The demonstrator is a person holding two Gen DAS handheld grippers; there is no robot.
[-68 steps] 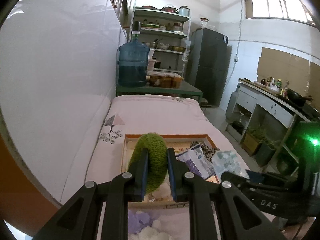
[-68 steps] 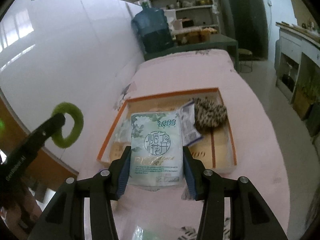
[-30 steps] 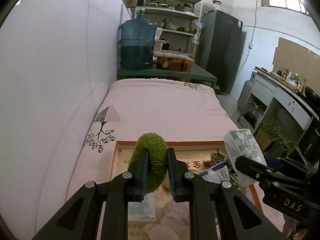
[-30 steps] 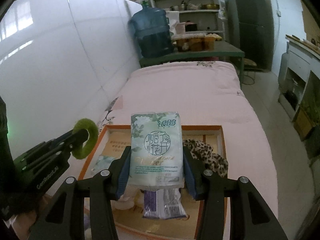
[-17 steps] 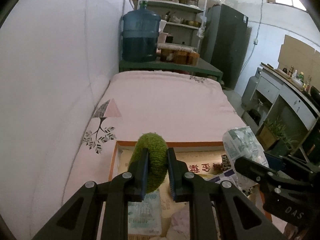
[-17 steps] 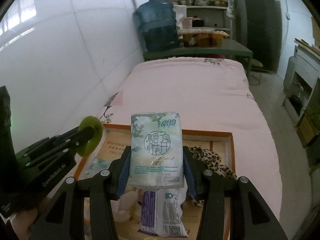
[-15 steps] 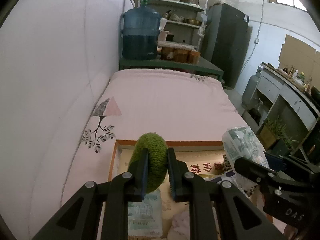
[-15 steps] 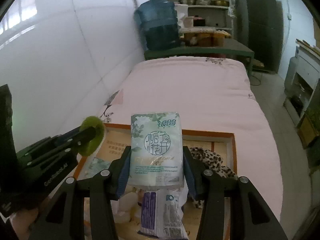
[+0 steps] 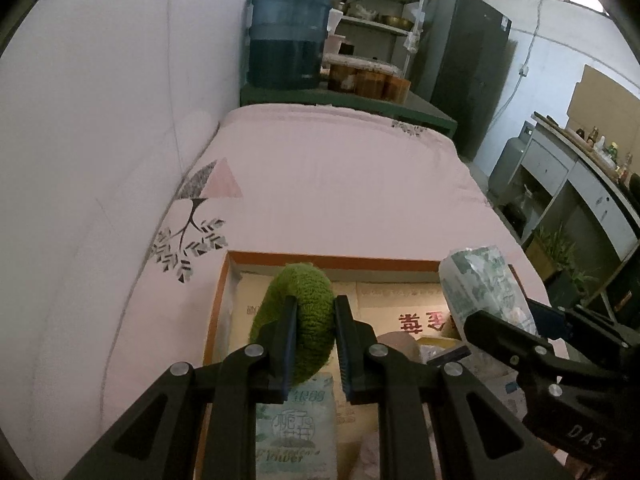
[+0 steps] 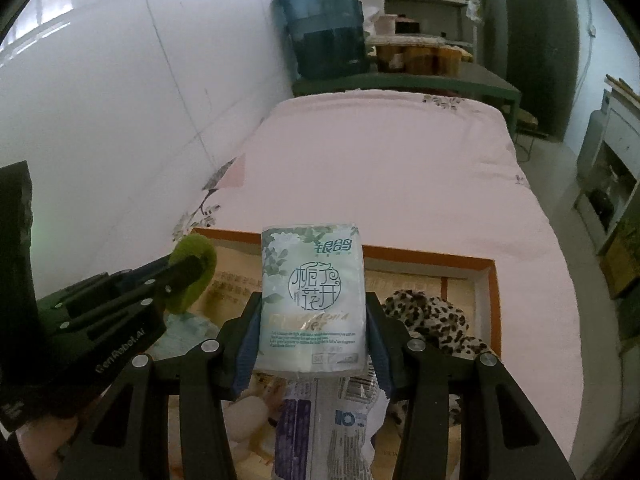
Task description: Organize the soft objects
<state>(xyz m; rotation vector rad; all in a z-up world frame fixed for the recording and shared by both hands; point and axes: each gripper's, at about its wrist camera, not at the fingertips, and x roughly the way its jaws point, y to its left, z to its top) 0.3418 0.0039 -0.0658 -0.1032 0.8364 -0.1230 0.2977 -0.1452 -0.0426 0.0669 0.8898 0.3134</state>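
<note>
My left gripper is shut on a fuzzy green ring scrunchie, held above the left part of an orange-rimmed cardboard box. My right gripper is shut on a pale green tissue pack, held upright above the same box. The tissue pack also shows in the left wrist view, and the scrunchie shows in the right wrist view. In the box lie a second tissue pack, a leopard-print scrunchie, a purple-and-white packet and pale soft pieces.
The box sits on a pink bed cover beside a white wall on the left. A blue water jug stands on a green table past the bed. A dark cabinet and counters stand to the right.
Both grippers have moved forward over the box and dropped a little, each keeping its hold. More of the bed beyond the box shows now.
</note>
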